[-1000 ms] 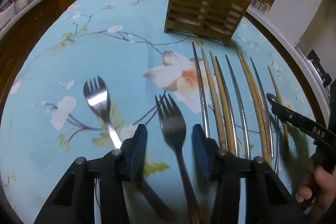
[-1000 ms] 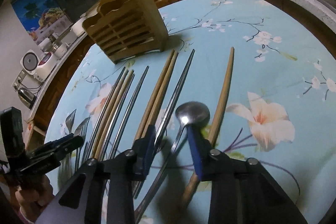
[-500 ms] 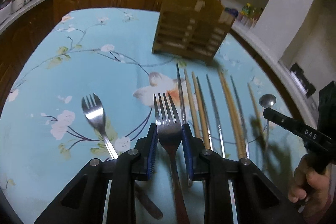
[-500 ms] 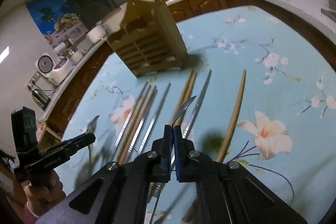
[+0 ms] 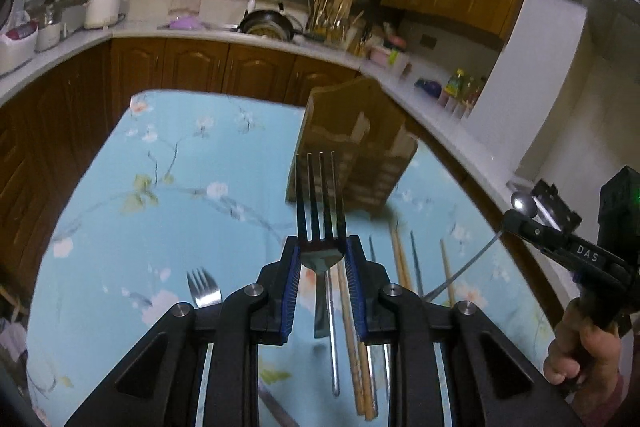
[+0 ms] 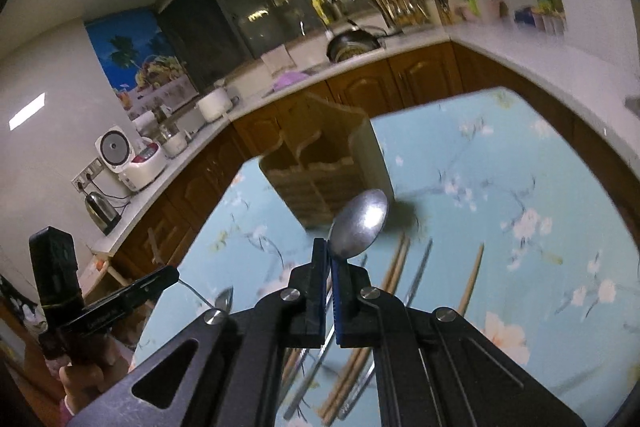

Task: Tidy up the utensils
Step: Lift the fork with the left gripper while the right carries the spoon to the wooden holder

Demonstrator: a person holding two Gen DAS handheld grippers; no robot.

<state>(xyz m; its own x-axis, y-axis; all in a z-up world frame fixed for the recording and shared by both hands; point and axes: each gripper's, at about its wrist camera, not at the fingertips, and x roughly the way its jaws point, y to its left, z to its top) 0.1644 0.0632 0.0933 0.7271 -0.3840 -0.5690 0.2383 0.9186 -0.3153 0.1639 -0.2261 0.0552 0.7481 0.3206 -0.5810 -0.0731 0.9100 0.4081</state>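
While wooden caddy (image 5: 352, 151) stands upright, contents unseen.

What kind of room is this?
It looks like a home kitchen: a pan sits on the long counter over wooden cabinets, and a rice cooker and kettle stand nearby.
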